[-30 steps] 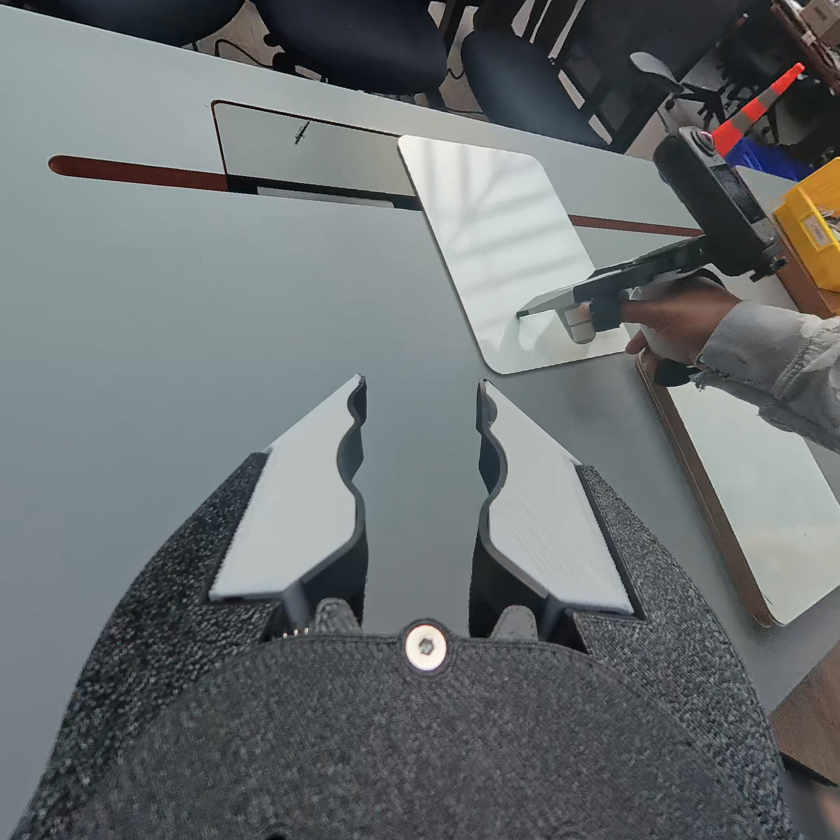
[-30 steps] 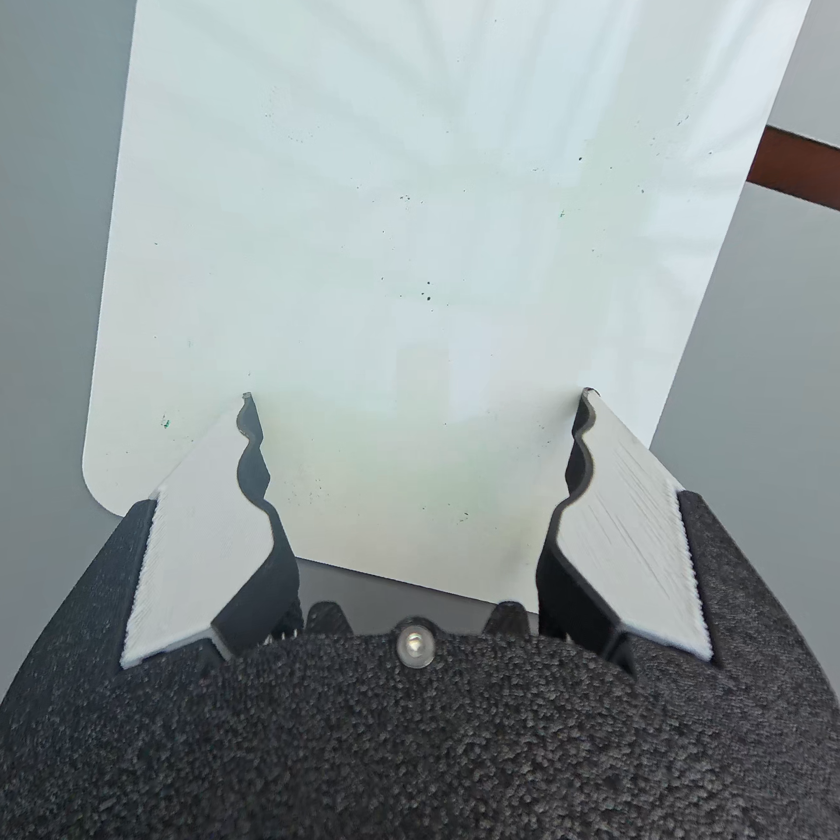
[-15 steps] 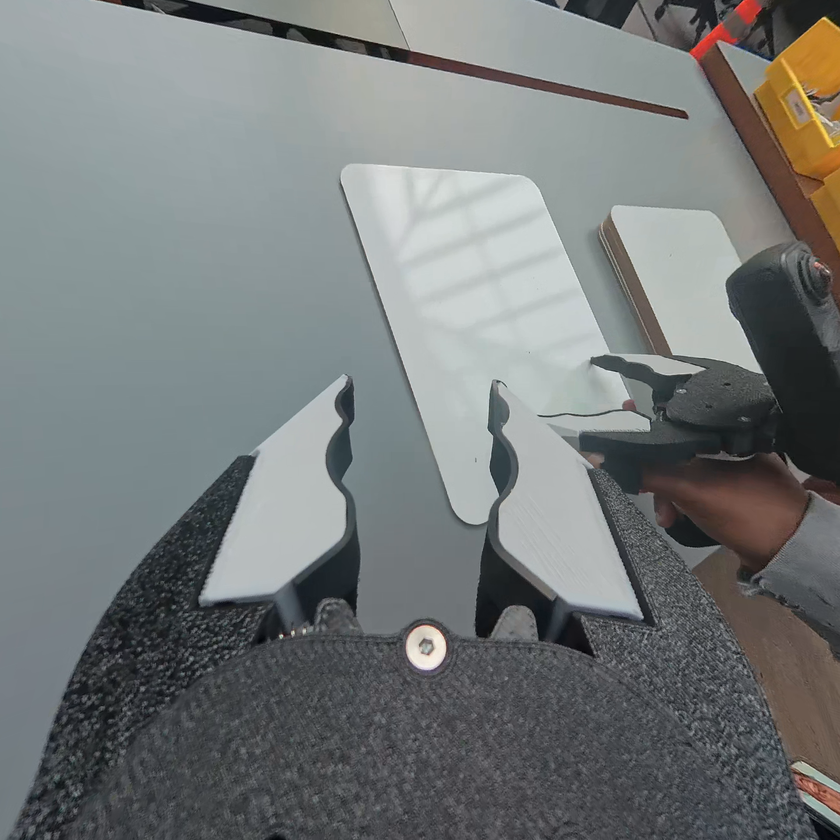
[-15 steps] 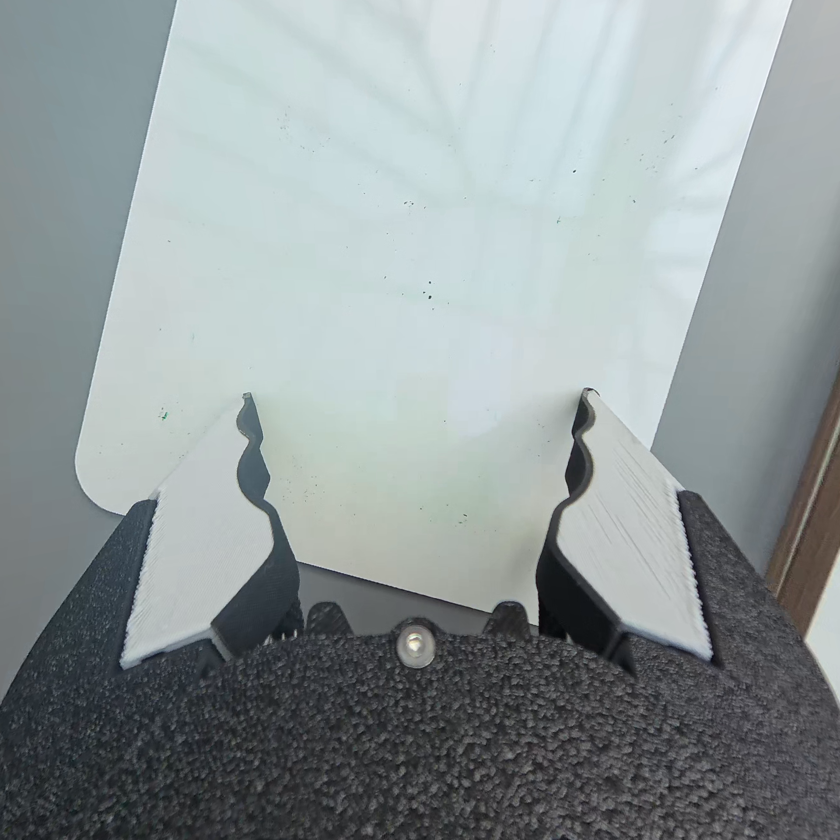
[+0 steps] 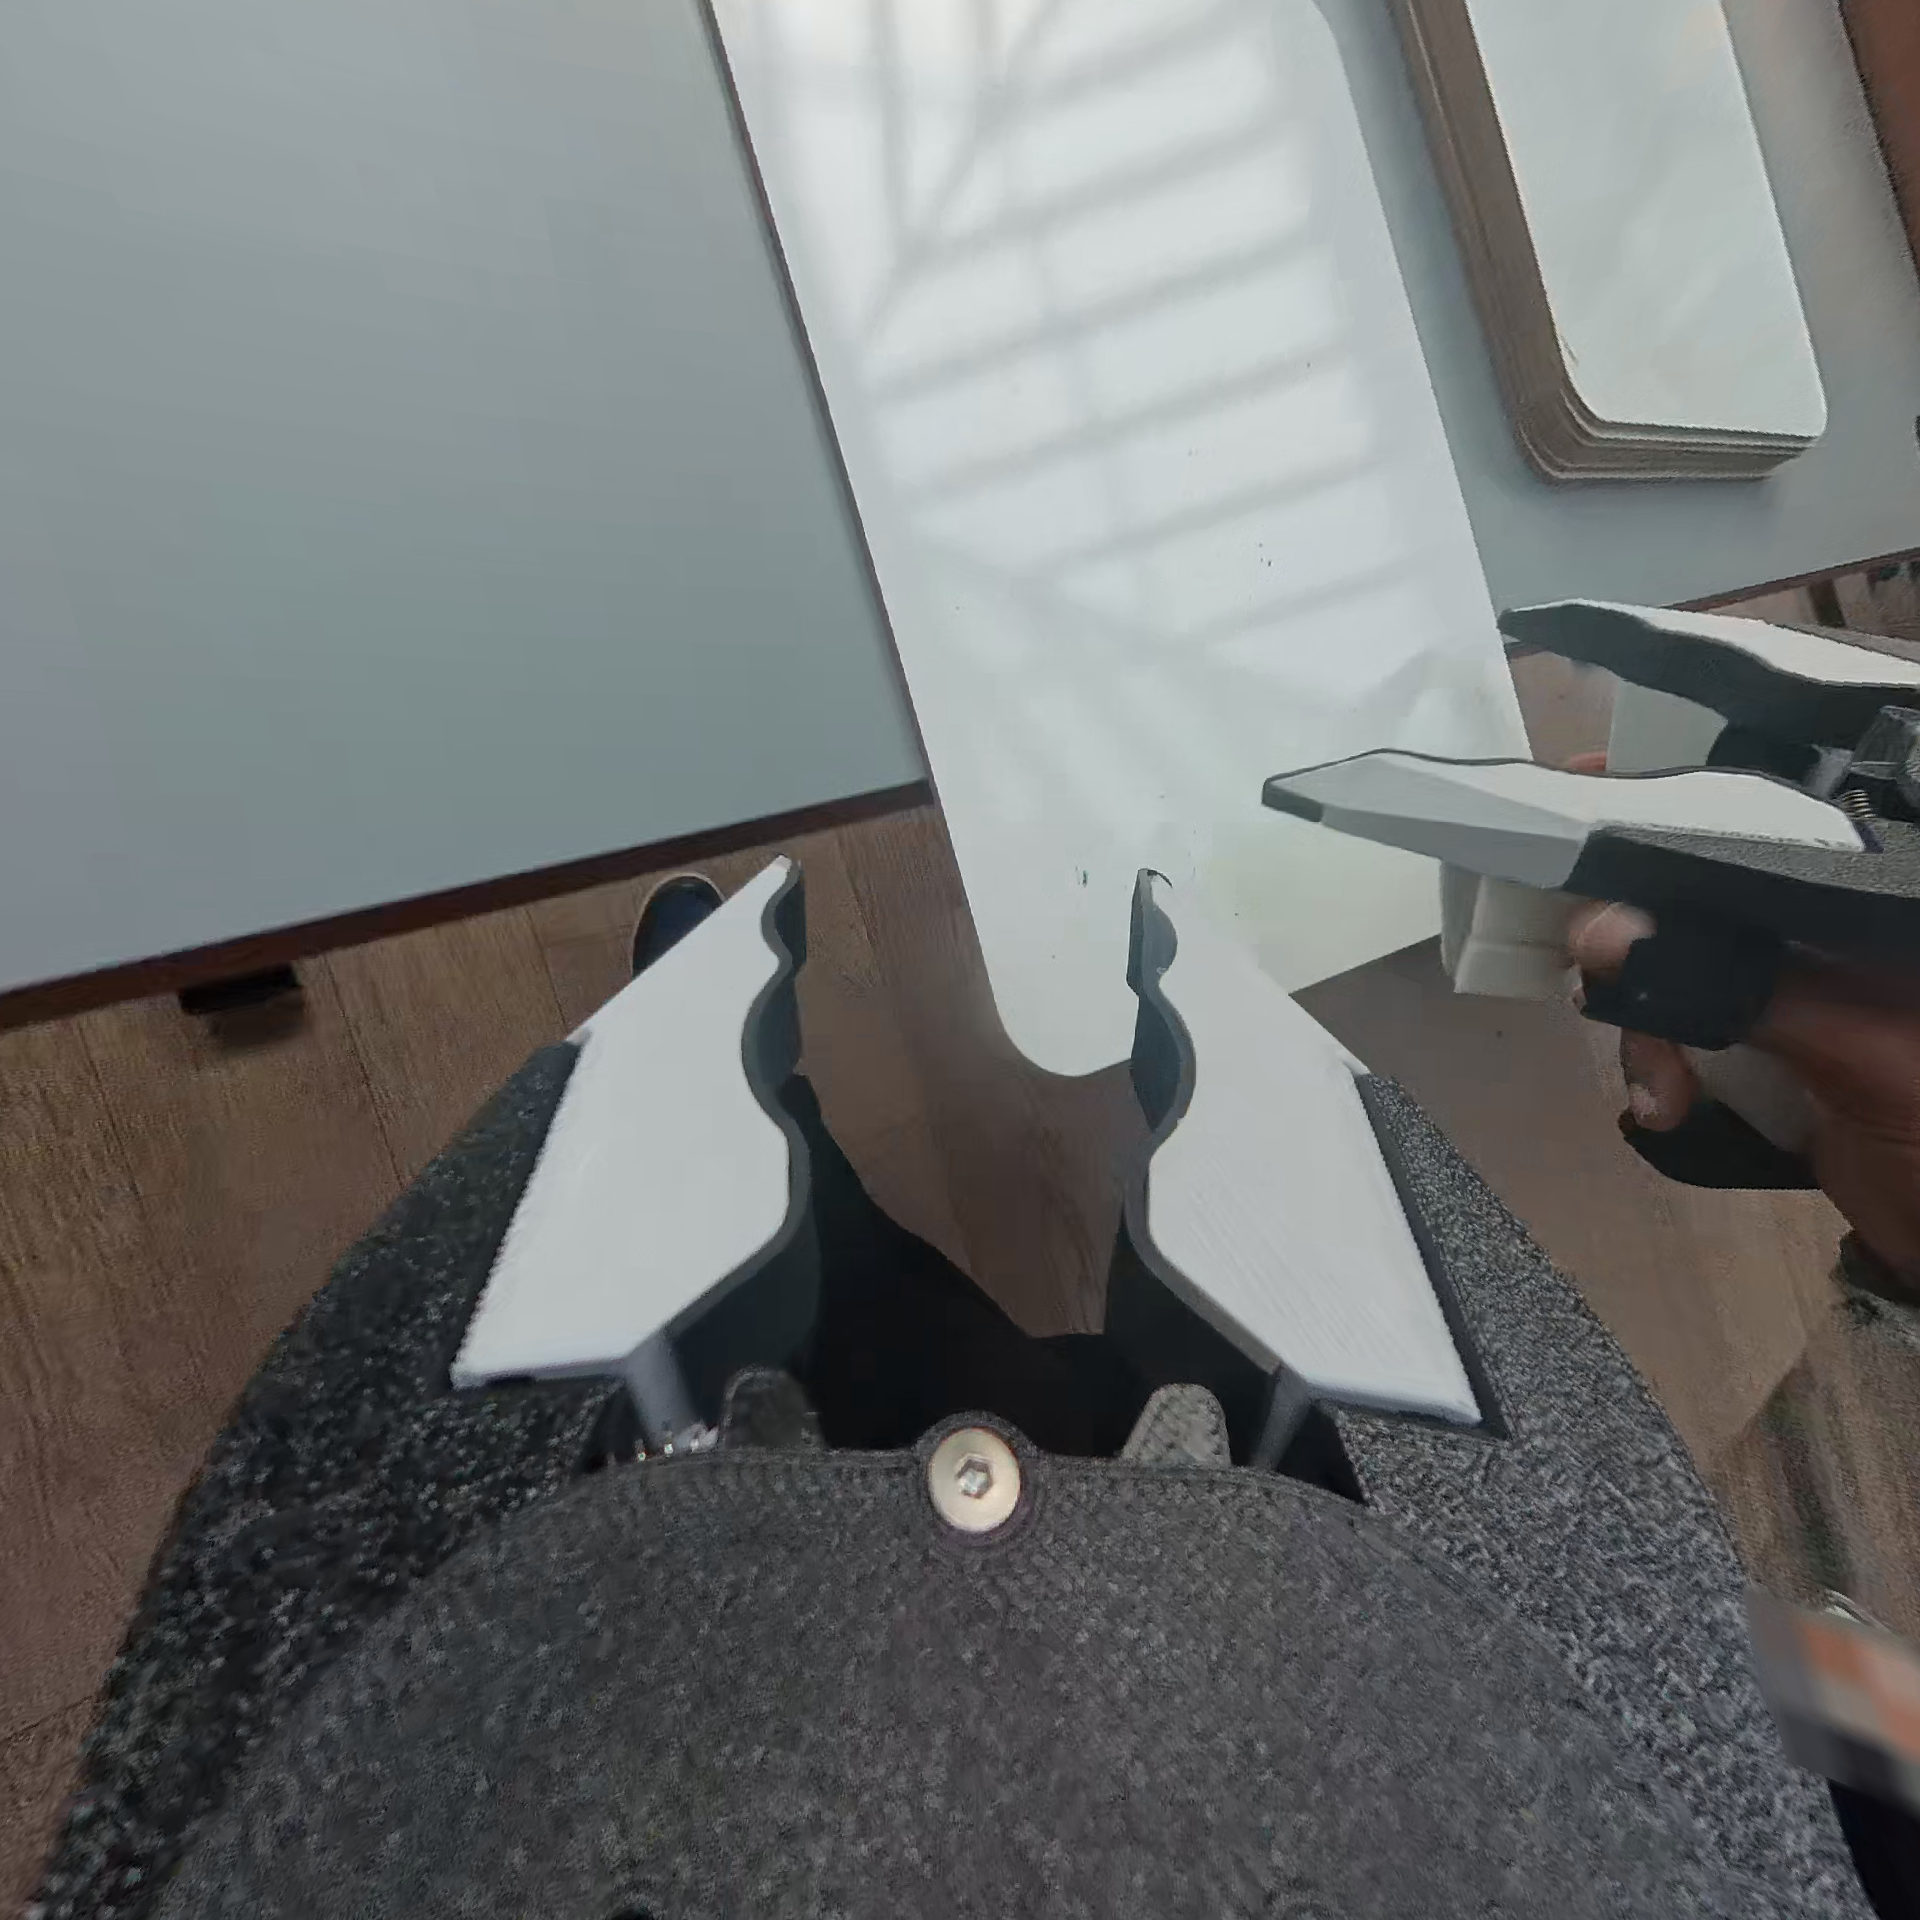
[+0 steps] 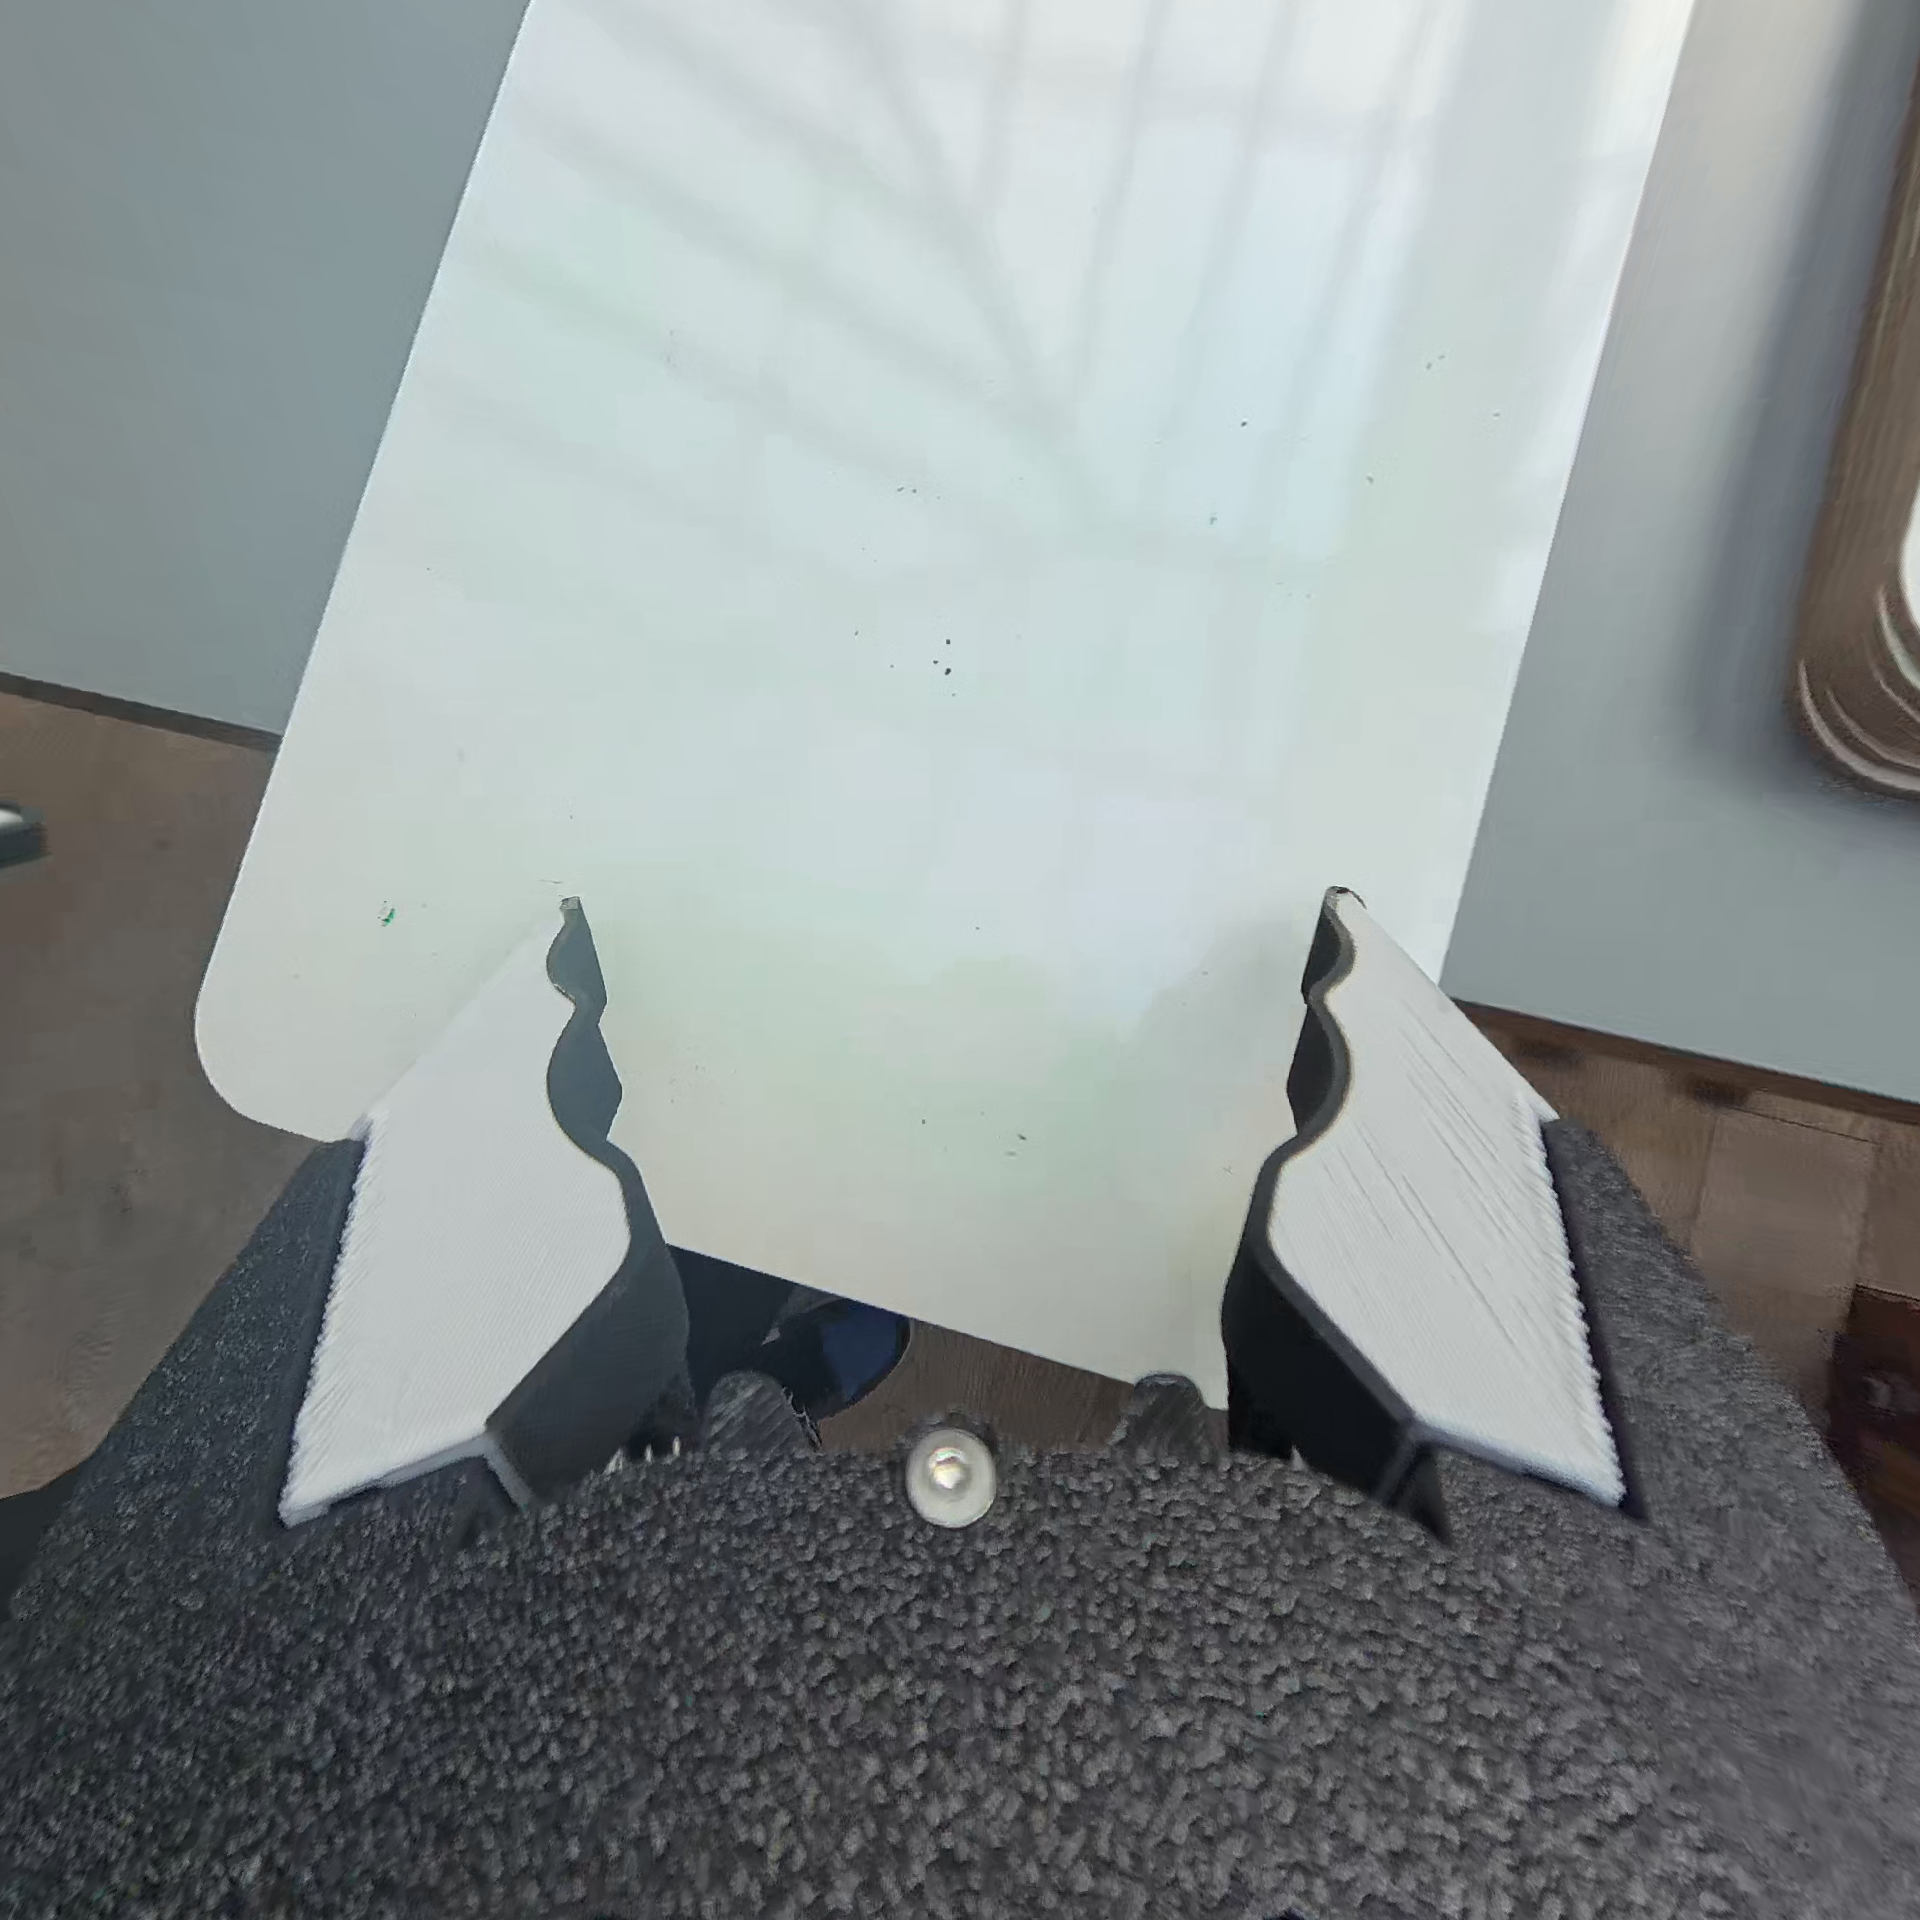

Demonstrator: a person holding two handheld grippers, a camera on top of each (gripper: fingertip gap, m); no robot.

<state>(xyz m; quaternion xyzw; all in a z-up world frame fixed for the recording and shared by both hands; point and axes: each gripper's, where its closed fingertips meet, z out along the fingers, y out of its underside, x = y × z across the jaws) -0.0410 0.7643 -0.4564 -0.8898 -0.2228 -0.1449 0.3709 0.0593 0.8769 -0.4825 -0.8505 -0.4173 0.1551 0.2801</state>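
Board (image 5: 1091, 416) overhangs table (image 5: 364, 416) edge; stack (image 5: 1621, 239) lies right.

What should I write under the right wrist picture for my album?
Open right tongs over a white board poking off the grey table.

Black speckled tongs (image 5: 961, 888) carry wavy-edged pale grey fingers (image 5: 644, 1143) and a silver screw (image 5: 974, 1476).

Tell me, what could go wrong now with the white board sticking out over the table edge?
The board overhangs the table above the floor, and both the left claw and right claw are open, so it may tip and fall. The left claw has only a corner between its fingers; closing there may give a weak, twisting grip.
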